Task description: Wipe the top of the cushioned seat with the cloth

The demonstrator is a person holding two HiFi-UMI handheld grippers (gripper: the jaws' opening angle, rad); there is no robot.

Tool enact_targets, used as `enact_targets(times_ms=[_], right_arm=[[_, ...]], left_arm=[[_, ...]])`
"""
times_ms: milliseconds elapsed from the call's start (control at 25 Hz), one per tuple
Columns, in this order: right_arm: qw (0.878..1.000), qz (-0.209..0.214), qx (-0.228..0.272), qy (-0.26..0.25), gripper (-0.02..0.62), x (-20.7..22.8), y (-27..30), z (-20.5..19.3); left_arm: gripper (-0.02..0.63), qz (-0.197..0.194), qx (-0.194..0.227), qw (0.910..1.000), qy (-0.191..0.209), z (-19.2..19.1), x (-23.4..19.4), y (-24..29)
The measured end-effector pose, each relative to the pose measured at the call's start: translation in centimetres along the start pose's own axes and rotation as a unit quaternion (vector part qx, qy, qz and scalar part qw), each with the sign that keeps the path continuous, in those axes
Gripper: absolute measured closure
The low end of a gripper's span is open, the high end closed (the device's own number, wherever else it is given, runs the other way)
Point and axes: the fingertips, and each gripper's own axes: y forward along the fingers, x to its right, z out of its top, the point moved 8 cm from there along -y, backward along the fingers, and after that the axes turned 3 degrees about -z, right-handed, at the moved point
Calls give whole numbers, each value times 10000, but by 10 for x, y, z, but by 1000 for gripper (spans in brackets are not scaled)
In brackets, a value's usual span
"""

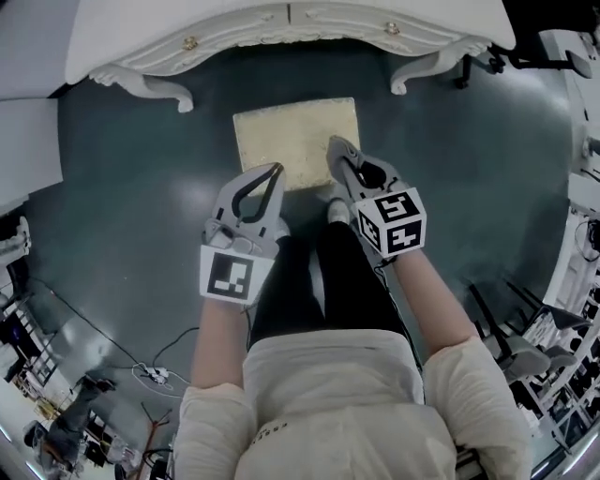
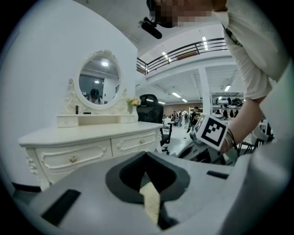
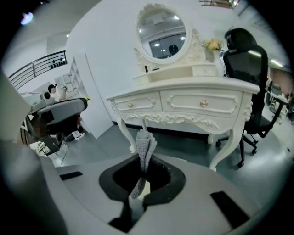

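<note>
left gripper [image 1: 275, 172] has its jaws pressed together at the tips with nothing between them; the left gripper view [image 2: 146, 155] shows the dark pads meeting in a point, with a pale sliver of the cushioned seat [image 2: 150, 202] in the gap lower down; from the head view its tips lie over the near left edge of the cushioned seat [image 1: 291, 136], though whether they touch it cannot be told; its marker cube [image 1: 230, 277] sits at the wrist; between the arms are the person's black trouser legs [image 1: 319, 281], below a cream top [image 1: 328, 403]; right gripper [image 1: 336, 146] reaches over the seat's near right corner, level with the left one and near it, its own marker cube [image 1: 394, 223] behind; its jaws [image 3: 143, 158] pinch the cloth [image 3: 144, 142], which stands up from them as a narrow folded strip; the cloth is off the seat top, held in the jaws alone.

the seat stands on a dark grey-green floor [image 1: 131, 206], smooth and faintly shiny, just in front of a white dressing table [image 1: 281, 23]; an oval mirror [image 3: 163, 34] rises from the table top, and a black office chair [image 3: 245, 69] stands at the table's right end; the room beyond is a wide, bright hall.

the seat top is a pale beige square with a faintly mottled, plush look; the cloth is grey with a knitted or woven rib; the table has carved scrolls, curved legs and small gold drawer knobs; the gripper bodies are grey, with black pads.
</note>
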Motion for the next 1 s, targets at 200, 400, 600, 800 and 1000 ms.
enact_targets(times_ms=[200, 400, 600, 800, 1000], right_arm=[[9979, 82, 596, -241, 568, -36, -38, 57], [9932, 52, 1105, -355, 569, -58, -73, 102], [9844, -47, 1671, -547, 569, -64, -109, 145], [9751, -122, 2106, -690, 569, -71, -148, 171], [9617, -213, 2605, -819, 569, -70, -181, 200]], left_arm=[[604, 168, 339, 9990, 249, 51, -18, -34], [603, 351, 509, 9976, 327, 94, -33, -59], [603, 483, 821, 9946, 414, 136, -44, -76], [604, 591, 1051, 9918, 418, 171, -45, -96], [604, 635, 1217, 9889, 573, 206, -50, -104]])
